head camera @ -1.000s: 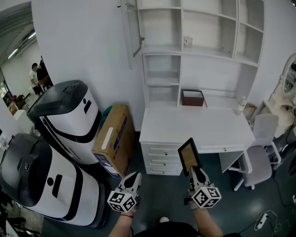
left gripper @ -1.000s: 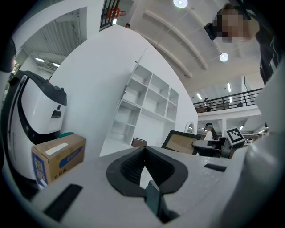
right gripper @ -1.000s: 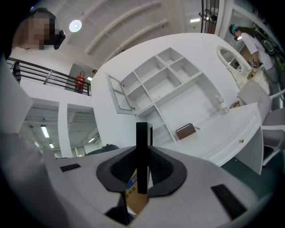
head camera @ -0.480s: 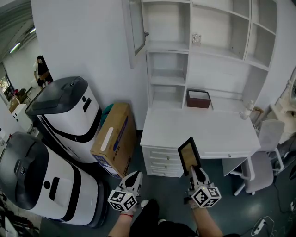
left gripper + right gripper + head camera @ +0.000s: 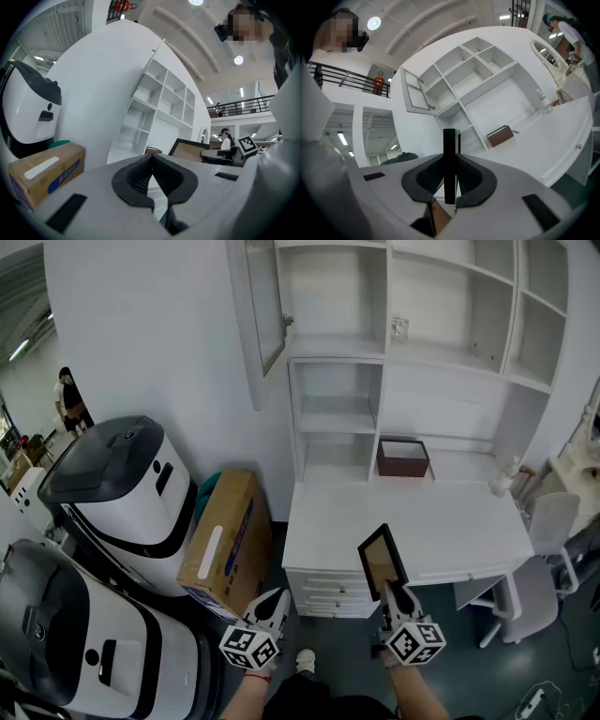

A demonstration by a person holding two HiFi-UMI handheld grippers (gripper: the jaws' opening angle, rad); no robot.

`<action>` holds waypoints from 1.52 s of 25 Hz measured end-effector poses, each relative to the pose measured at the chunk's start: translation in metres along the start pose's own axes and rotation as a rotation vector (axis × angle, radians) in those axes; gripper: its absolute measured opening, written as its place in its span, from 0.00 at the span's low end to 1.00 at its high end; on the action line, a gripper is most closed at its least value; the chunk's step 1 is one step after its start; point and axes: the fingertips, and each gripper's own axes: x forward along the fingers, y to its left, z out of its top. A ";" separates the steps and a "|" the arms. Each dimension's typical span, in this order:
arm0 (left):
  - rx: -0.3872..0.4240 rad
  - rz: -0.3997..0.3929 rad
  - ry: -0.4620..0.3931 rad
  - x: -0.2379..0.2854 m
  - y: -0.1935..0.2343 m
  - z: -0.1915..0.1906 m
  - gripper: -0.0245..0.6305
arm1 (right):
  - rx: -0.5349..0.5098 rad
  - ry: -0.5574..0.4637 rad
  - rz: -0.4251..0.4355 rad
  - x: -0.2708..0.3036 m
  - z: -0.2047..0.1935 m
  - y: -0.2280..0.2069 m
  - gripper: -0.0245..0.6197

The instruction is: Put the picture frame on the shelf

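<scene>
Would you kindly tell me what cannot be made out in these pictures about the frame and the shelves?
Picture frame: the head view shows a plain tan face, the right gripper view only its edge in the right tool; front or back is unclear.
Small clear item on the shelf: too small in the head view to identify.
Brown box: head view, its walls shadow any contents.

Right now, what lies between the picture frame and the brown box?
Only bare white desktop, seen in the head view, separates the picture frame from the brown box.
</scene>
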 end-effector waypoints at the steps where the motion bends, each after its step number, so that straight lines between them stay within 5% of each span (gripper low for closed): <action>1: 0.003 -0.005 0.003 0.008 0.005 0.002 0.04 | 0.000 -0.001 -0.003 0.009 0.000 -0.002 0.14; 28: -0.018 -0.172 0.117 0.175 0.109 0.021 0.04 | -0.010 0.022 -0.153 0.178 -0.008 -0.044 0.14; 38: -0.036 -0.215 0.137 0.221 0.110 0.016 0.04 | 0.013 -0.003 -0.121 0.220 0.012 -0.049 0.14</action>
